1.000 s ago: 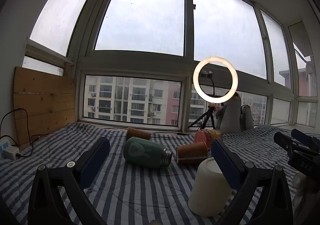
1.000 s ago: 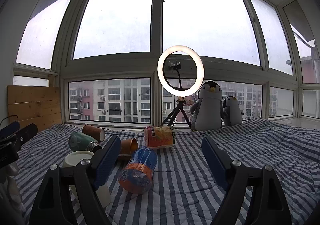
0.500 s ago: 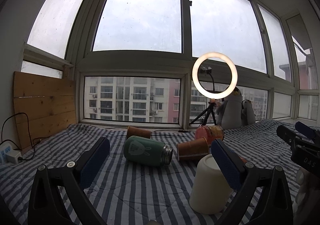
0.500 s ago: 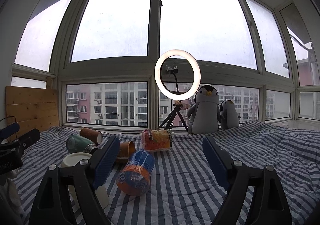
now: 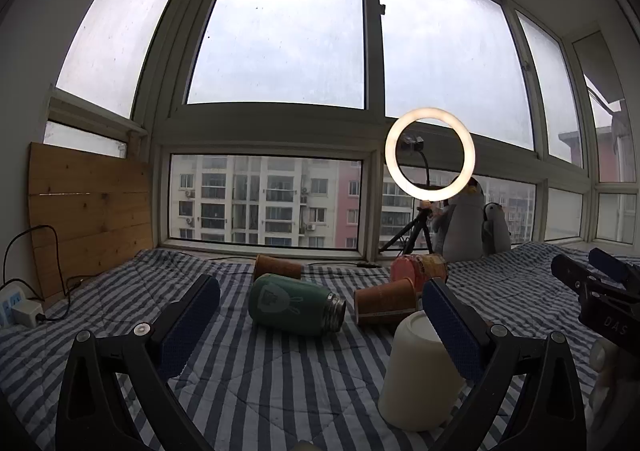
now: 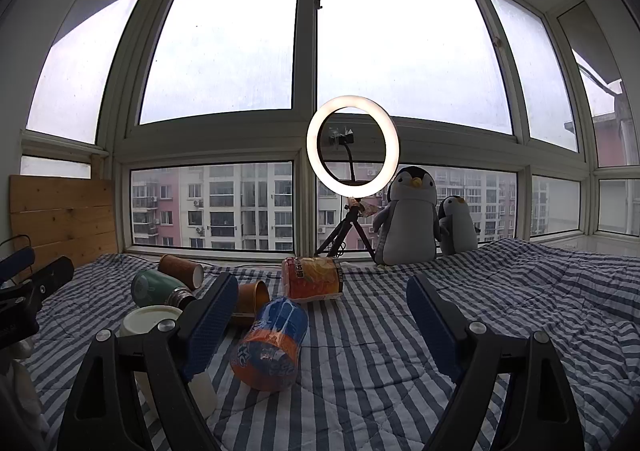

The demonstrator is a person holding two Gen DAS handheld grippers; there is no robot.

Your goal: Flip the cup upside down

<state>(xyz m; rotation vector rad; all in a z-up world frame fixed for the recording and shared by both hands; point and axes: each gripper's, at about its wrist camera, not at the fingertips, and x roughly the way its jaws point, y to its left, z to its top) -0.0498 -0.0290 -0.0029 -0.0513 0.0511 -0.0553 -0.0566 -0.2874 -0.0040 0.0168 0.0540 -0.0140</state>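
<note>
Cup: a cream cup point(image 5: 420, 379) stands upside down on the striped blanket point(image 5: 280, 379), wide end down and flat base on top, partly hidden behind the left tongs' right finger; in the right wrist view the same cup point(image 6: 150, 321) sits low on the left behind that tool's left finger.
Left tongs point(image 5: 320, 315): fingers spread wide apart, holding nothing, above the blanket (the cup is beside the right finger, not between the two).
Right tongs point(image 6: 320, 311): also wide apart and holding nothing.
Green flask point(image 5: 294, 305): lying on its side, metal neck toward the cup.
Brown paper cups: one point(image 5: 386, 301) on its side near the flask's mouth, another point(image 5: 277, 267) on its side behind the flask.
Orange and blue bottle point(image 6: 270, 343): lying on the blanket between the right tongs' fingers.
Orange snack tub point(image 6: 313, 279): on its side farther back.
Ring light point(image 6: 353, 147): lit, on a tripod at the window.
Toy penguins point(image 6: 408, 227): upright by the window sill.
</note>
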